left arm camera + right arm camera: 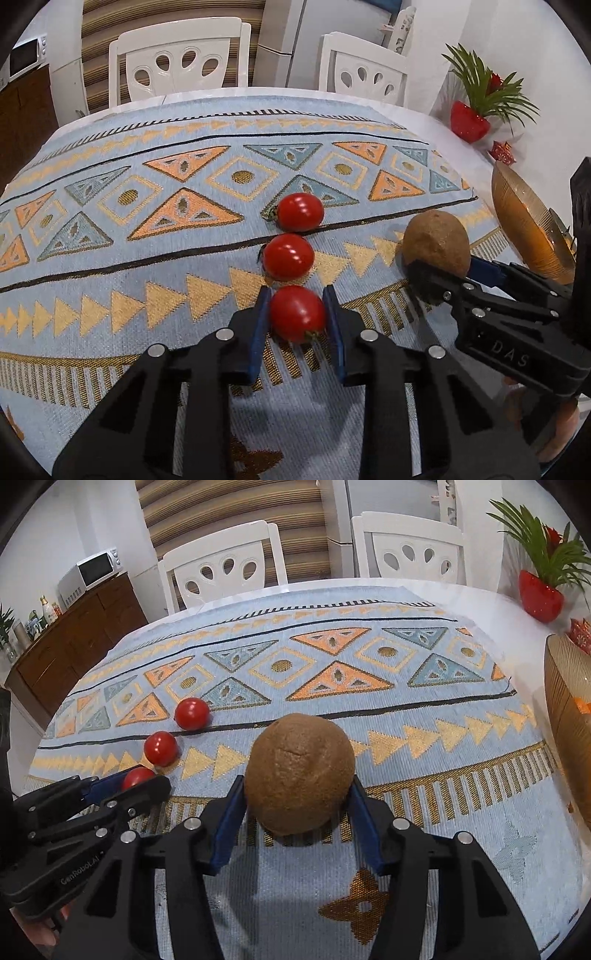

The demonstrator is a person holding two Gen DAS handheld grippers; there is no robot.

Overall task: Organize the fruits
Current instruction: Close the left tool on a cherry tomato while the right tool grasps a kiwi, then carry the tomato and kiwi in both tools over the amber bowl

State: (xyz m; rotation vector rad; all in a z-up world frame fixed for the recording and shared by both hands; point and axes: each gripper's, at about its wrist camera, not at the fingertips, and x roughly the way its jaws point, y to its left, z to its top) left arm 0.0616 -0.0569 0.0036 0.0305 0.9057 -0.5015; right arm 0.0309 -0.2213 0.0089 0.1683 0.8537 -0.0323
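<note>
Three red tomatoes lie in a line on the patterned cloth (147, 229): the far one (300, 211), the middle one (288, 256) and the near one (297, 314). My left gripper (296, 292) has its blue pads pressed on both sides of the near tomato, which rests on the cloth. To the right, my right gripper (298, 781) is shut on a round brown fruit (299, 771), also seen in the left wrist view as the brown fruit (436, 243). The brown fruit sits low over the cloth, about a hand's width right of the tomato row.
An amber ribbed glass bowl (524, 221) stands at the table's right edge, with something orange inside. A red vase with a green plant (469, 123) is at the far right corner. Two white chairs (177, 62) stand behind the table. A wooden sideboard (74, 642) is at left.
</note>
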